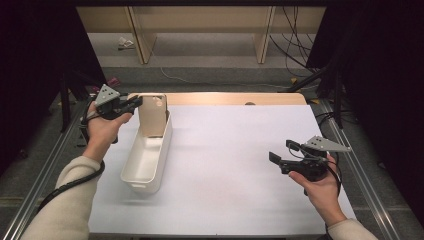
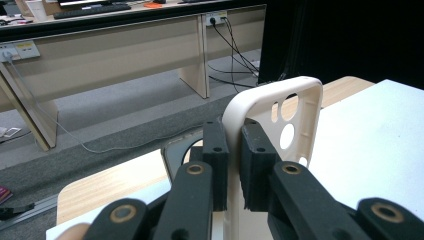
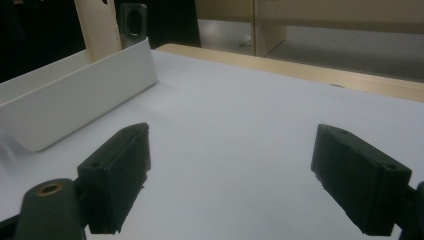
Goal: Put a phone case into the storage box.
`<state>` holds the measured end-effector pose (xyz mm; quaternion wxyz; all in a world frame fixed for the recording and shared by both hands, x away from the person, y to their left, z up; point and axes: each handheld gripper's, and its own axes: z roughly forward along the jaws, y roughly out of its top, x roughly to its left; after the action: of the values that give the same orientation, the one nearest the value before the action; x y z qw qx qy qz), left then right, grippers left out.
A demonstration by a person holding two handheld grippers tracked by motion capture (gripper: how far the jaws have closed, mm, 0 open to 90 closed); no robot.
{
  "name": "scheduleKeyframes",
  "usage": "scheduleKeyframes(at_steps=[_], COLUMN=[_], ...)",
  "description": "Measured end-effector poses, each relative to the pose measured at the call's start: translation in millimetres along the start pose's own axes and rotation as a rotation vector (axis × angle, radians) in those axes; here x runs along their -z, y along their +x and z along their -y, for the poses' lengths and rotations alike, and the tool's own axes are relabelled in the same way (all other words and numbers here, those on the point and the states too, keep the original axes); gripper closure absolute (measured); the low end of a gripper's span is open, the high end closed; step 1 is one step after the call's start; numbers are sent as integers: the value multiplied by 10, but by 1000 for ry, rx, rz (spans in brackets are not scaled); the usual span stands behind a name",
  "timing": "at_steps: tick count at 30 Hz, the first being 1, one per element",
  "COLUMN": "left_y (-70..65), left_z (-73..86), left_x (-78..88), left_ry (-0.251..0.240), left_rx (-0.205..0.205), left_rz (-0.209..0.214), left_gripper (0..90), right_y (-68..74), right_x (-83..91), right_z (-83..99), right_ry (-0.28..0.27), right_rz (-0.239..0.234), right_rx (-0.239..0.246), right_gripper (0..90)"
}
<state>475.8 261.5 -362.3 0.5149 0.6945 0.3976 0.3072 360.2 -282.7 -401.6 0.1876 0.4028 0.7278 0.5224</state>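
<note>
- Jaws of left gripper [image 2: 233, 165] clamp the beige plastic phone case [image 2: 280, 115], upper left in the high view.
- Right gripper [image 3: 230, 175] jaws spread, empty.
- Lower case upright, clearing the white oblong bin [image 1: 135, 172] rim.

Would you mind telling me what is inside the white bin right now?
The white bin holds the lower end of a beige phone case, gripped by the left gripper. The visible floor looks bare; the case hides the far end.
</note>
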Motion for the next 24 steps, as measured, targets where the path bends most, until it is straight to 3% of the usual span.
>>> scheduleKeyframes(at_steps=[24], left_y=[32], left_z=[139], left_x=[-125], left_ry=[27], left_rx=[-7], left_rz=[5], left_gripper=[829], right_y=[-2], right_x=[-3], right_z=[2], right_ry=[0], right_rz=[-2], right_rx=[0], right_gripper=[168])
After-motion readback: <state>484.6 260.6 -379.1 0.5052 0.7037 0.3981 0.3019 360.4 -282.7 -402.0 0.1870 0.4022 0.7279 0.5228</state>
